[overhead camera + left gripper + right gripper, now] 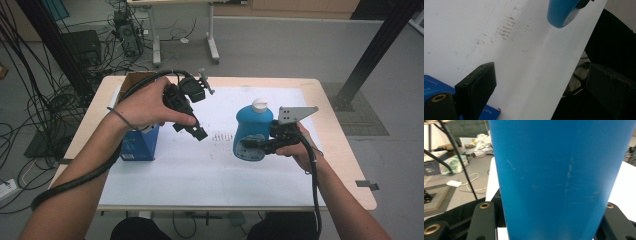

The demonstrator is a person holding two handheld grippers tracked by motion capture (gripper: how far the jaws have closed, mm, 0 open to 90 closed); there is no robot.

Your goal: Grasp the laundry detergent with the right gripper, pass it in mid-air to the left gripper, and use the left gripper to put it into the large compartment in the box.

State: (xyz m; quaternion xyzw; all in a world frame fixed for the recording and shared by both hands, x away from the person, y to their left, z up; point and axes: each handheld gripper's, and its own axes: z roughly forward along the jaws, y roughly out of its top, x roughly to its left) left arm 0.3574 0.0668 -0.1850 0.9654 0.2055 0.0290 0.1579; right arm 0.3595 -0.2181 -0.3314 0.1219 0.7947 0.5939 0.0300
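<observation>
2 right-gripper (252,145) jaws flank—clamp—blue bottle (253,131).

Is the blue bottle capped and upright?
Yes. The blue bottle stands upright with its white cap on, clamped by the right hand-held gripper.

My overhead camera looks forward and down on the worktop (210,190); my right one sits close against the blue bottle (559,182), which my left one also catches.
</observation>
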